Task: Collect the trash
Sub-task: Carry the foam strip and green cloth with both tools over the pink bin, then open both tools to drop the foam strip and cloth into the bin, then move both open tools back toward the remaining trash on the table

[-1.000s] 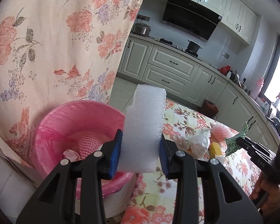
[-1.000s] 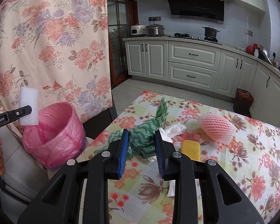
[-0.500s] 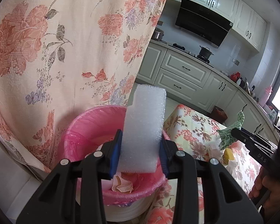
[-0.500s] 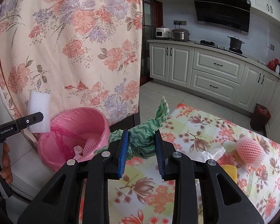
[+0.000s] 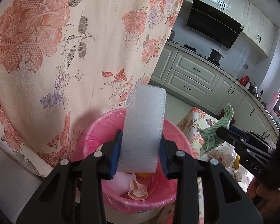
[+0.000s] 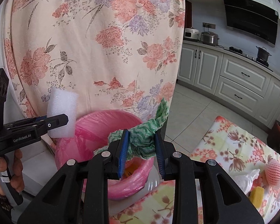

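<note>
My left gripper (image 5: 140, 149) is shut on a white foam block (image 5: 144, 127), held upright over the mouth of a white bin lined with a pink bag (image 5: 95, 136). Crumpled paper (image 5: 138, 191) lies inside the bin. In the right wrist view the same foam block (image 6: 62, 112) and left gripper (image 6: 63, 120) hang over the bin's left rim (image 6: 102, 114). My right gripper (image 6: 141, 149) is shut on a crumpled green patterned cloth (image 6: 143, 138), just above the bin's right side. That cloth (image 5: 214, 130) and the right gripper (image 5: 222, 130) show to the right of the bin in the left wrist view.
A floral curtain (image 6: 102, 46) hangs right behind the bin. The floral-clothed table (image 6: 224, 149) to the right carries a pink foam fruit net (image 6: 275, 171), a yellow sponge (image 6: 256, 193) and a clear plastic bag (image 6: 244, 179). Kitchen cabinets (image 6: 242, 76) line the far wall.
Both grippers swung left from the table toward the bin. The foam block now hangs over the bin's opening, and the green cloth has come up to the bin's right rim.
</note>
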`<state>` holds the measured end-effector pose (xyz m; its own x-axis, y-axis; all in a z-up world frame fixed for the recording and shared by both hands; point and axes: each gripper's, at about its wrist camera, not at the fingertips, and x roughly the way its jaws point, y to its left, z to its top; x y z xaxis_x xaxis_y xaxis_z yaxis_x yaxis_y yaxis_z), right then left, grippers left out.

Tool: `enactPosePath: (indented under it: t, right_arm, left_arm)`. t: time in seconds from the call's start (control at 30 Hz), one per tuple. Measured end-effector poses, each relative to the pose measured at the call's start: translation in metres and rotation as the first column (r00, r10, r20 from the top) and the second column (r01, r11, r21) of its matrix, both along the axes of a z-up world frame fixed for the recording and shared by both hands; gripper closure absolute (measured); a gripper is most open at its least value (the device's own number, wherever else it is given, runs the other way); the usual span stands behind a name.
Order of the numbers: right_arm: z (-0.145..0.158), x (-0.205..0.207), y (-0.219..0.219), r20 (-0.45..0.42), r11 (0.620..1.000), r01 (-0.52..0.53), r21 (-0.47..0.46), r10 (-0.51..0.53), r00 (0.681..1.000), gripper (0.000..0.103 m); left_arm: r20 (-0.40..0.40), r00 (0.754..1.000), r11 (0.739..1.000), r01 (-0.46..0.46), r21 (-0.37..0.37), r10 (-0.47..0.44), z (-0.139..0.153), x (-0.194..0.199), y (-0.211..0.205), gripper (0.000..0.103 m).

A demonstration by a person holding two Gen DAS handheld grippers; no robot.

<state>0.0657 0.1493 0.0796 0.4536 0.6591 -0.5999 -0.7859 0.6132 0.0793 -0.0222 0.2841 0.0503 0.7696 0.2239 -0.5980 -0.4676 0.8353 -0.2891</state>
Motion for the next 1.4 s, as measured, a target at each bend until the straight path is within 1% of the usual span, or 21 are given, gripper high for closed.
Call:
enactPosePath:
  t: [0.2, 0.4, 0.47, 0.5, 0.53, 0.57, 0.6, 0.7, 0.93, 1.07, 1.2, 1.4]
  right_arm:
    - [-0.012, -0.001, 0.027, -0.018, 0.999, -0.047, -0.014, 0.047, 0.999, 0.075]
    - [-0.025, -0.002, 0.042, -0.042, 0.996, -0.083, -0.029, 0.082, 0.996, 0.073]
    - [-0.027, -0.003, 0.045, -0.042, 0.995, -0.09, -0.032, 0.088, 0.995, 0.072]
    - [-0.027, -0.003, 0.046, -0.043, 0.995, -0.094, -0.032, 0.093, 0.995, 0.065]
    - [-0.027, -0.002, 0.046, -0.039, 0.995, -0.094, -0.033, 0.092, 0.995, 0.048]
    - [-0.027, -0.003, 0.046, -0.03, 0.996, -0.087, -0.032, 0.086, 0.996, 0.04]
    - [-0.027, -0.002, 0.045, -0.024, 0.996, -0.084, -0.03, 0.083, 0.996, 0.035]
    - [-0.028, 0.0, 0.041, -0.026, 0.997, -0.072, -0.038, 0.071, 0.997, 0.035]
    - [-0.03, 0.01, 0.014, -0.036, 0.999, -0.011, -0.031, 0.01, 0.999, 0.034]
    - [-0.028, 0.012, -0.011, -0.029, 0.999, 0.028, -0.025, -0.028, 0.999, 0.034]
    - [-0.027, 0.014, -0.042, -0.024, 0.997, 0.078, -0.012, -0.078, 0.997, 0.031]
    - [-0.028, 0.018, -0.09, -0.018, 0.989, 0.146, -0.01, -0.146, 0.989, 0.03]
  left_arm:
    - [-0.012, 1.0, 1.0, -0.024, -0.01, 0.024, -0.005, -0.001, 0.01, 0.068]
    - [-0.01, 0.999, 0.999, -0.034, -0.015, 0.034, -0.004, -0.001, 0.015, 0.067]
    - [-0.009, 0.999, 0.999, -0.036, -0.007, 0.036, -0.002, 0.0, 0.015, 0.058]
    - [-0.006, 0.999, 0.999, -0.04, -0.007, 0.04, -0.001, 0.0, 0.015, 0.048]
    - [-0.001, 0.999, 0.999, -0.044, -0.009, 0.044, 0.0, 0.0, 0.015, 0.043]
    - [0.001, 0.999, 0.999, -0.047, -0.011, 0.047, 0.001, -0.001, 0.016, 0.043]
    - [0.001, 0.999, 0.999, -0.05, -0.01, 0.05, 0.002, -0.001, 0.016, 0.043]
    - [0.004, 0.999, 0.999, -0.051, -0.01, 0.051, 0.003, -0.003, 0.015, 0.043]
    - [0.007, 0.999, 0.999, -0.035, -0.011, 0.035, 0.001, -0.005, 0.004, 0.043]
    - [0.014, 1.0, 1.0, -0.018, -0.01, 0.018, 0.003, -0.005, -0.008, 0.043]
    - [0.014, 1.0, 1.0, 0.0, -0.008, 0.001, 0.004, -0.004, -0.022, 0.043]
    - [0.012, 0.999, 0.999, 0.034, -0.006, -0.034, 0.005, 0.001, -0.047, 0.041]
